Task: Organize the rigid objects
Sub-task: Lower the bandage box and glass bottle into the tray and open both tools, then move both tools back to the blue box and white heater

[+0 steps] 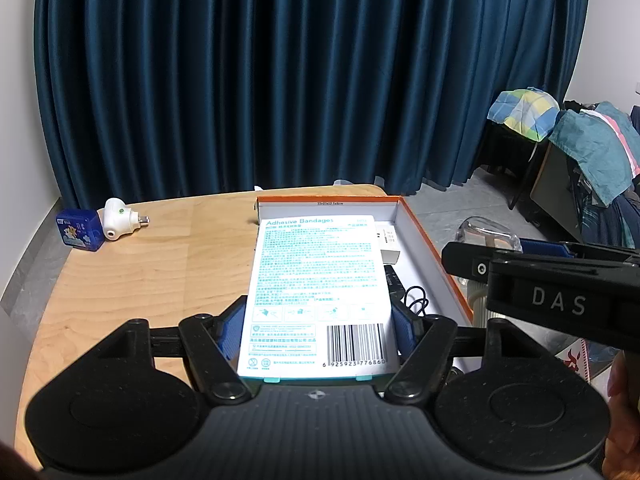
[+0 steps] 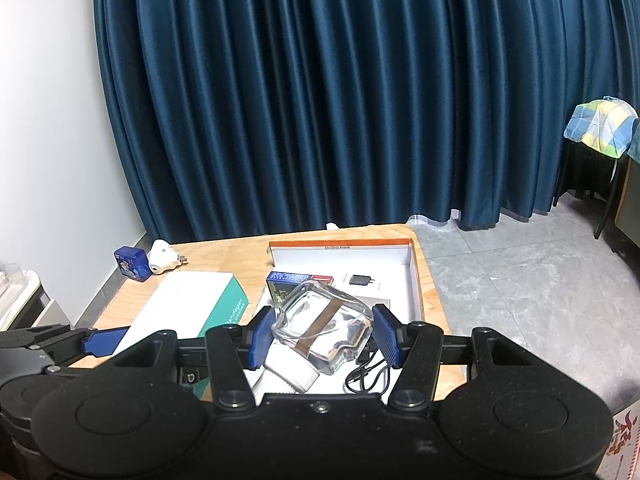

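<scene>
My left gripper [image 1: 319, 330] is shut on a white and teal adhesive bandages box [image 1: 320, 280], held flat above the left part of an open orange-rimmed cardboard box [image 1: 424, 236]. My right gripper [image 2: 322, 334] is shut on a clear glass ashtray [image 2: 324, 326], held tilted over the same cardboard box [image 2: 416, 276]. The bandages box [image 2: 192, 300] and my left gripper [image 2: 100, 340] show at the left of the right wrist view. The ashtray [image 1: 488, 236] and my right gripper [image 1: 560, 276] show at the right of the left wrist view.
Inside the cardboard box lie a blue card pack [image 2: 300, 278], a small black charger [image 2: 361, 279], a black cable [image 2: 368, 376] and a white ribbed object [image 2: 292, 374]. A blue tin [image 1: 80, 232] and a white plug-in device [image 1: 118, 216] sit at the wooden table's [image 1: 140, 280] far left corner.
</scene>
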{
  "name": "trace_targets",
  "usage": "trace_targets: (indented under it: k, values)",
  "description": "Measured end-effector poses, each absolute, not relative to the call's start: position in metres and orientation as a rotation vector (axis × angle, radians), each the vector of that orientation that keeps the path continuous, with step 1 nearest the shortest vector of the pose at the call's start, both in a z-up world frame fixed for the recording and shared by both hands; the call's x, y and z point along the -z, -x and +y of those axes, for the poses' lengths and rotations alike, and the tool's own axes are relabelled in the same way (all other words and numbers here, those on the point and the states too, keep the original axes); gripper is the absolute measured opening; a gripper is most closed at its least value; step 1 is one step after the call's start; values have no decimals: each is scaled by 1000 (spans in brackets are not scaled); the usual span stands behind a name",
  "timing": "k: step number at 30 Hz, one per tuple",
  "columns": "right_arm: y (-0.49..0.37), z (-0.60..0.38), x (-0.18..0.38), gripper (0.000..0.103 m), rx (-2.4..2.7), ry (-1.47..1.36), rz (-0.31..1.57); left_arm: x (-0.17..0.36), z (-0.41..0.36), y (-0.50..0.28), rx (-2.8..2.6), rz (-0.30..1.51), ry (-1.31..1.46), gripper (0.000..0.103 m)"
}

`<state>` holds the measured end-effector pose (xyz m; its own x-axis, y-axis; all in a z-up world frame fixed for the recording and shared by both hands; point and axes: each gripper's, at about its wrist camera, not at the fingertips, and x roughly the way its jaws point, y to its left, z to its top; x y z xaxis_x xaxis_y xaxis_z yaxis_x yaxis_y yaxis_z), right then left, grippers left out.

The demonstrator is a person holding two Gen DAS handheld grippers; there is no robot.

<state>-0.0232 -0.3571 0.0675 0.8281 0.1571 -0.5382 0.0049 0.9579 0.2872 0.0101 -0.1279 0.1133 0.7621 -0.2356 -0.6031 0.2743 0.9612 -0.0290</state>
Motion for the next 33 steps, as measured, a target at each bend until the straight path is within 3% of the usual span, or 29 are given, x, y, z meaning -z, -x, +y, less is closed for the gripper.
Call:
trace_targets:
  k: [10, 25, 29, 33]
  values:
    - [12, -360, -61, 65, -100, -288, 609, -108, -129, -19, 295, 656, -48, 72]
    - [-85, -400, -20, 65, -125, -350, 759, -77, -160, -57, 414, 736, -72, 72]
    - [-100, -393, -11, 66, -121, -321, 791, -73, -160, -60, 481, 739, -44, 67]
    - [-100, -388, -15, 73, -106, -291, 774, -74, -148, -56, 516, 713, 0, 82]
